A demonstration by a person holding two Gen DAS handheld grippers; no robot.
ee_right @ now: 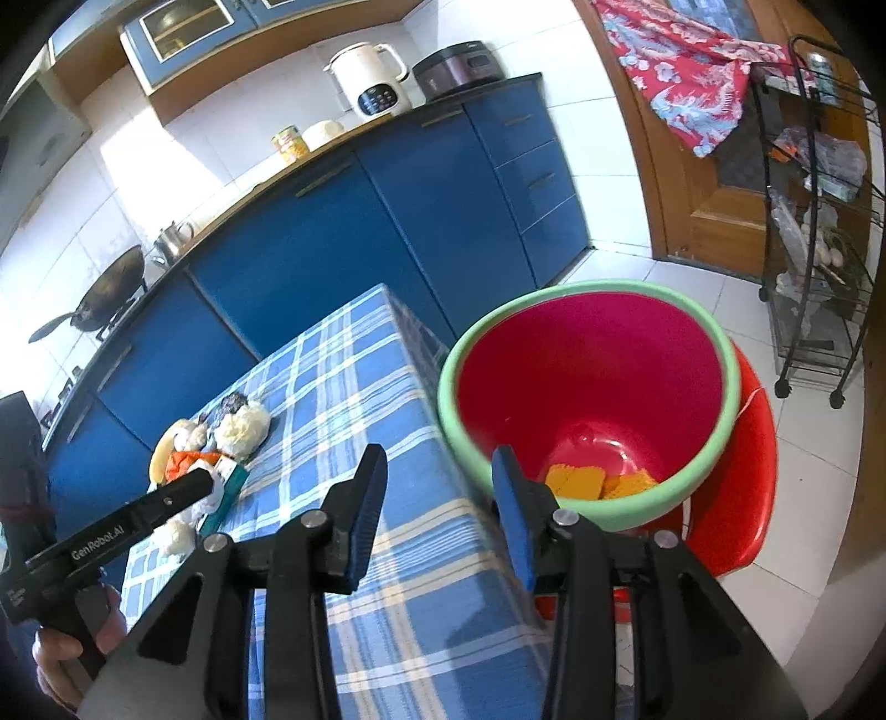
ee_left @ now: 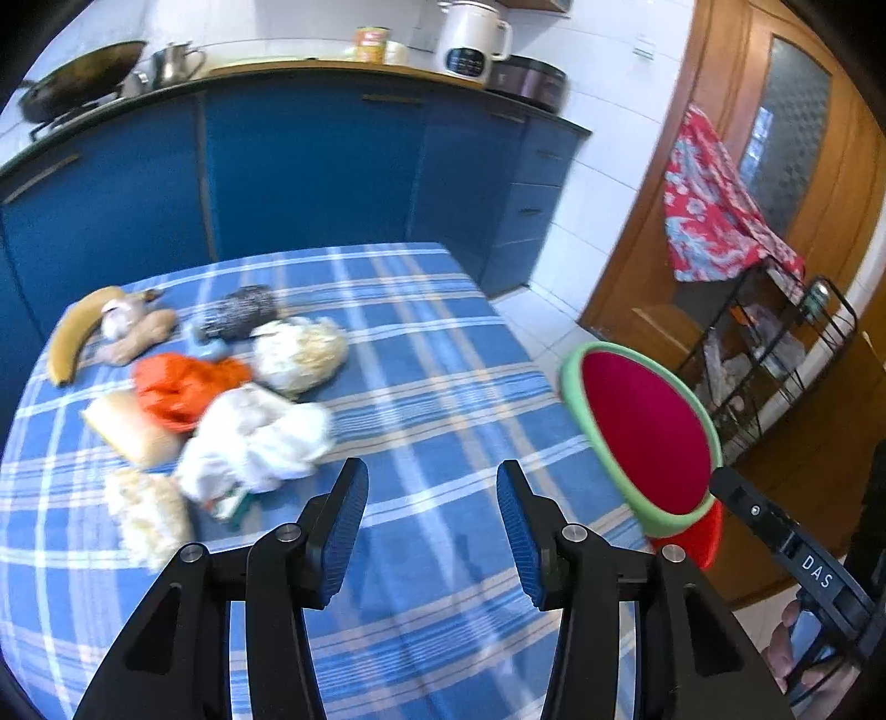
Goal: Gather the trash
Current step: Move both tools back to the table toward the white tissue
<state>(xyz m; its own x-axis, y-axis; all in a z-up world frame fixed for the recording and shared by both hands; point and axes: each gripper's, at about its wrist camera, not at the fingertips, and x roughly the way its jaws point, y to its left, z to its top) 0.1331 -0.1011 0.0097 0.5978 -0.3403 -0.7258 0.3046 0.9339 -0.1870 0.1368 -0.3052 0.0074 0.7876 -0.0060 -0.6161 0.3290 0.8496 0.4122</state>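
Observation:
A pile of trash lies on the blue checked tablecloth (ee_left: pixel 432 354): a banana peel (ee_left: pixel 75 332), an orange wrapper (ee_left: pixel 183 387), crumpled white tissue (ee_left: pixel 260 437), a pale crumpled ball (ee_left: pixel 302 351) and a dark scrubber-like lump (ee_left: pixel 241 313). My left gripper (ee_left: pixel 432 531) is open and empty, just right of the white tissue. A red bin with a green rim (ee_right: pixel 598 387) stands beside the table's right edge, with orange scraps (ee_right: pixel 581 479) inside; it also shows in the left wrist view (ee_left: pixel 642 432). My right gripper (ee_right: pixel 437 515) is open and empty at the table edge by the bin.
Blue kitchen cabinets (ee_left: pixel 310 166) run behind the table, with a wok (ee_left: pixel 77 77), kettle (ee_left: pixel 470 39) and rice cooker (ee_left: pixel 526 80) on the counter. A black wire rack (ee_right: pixel 819 221) with a red cloth (ee_right: pixel 681 72) stands by a wooden door.

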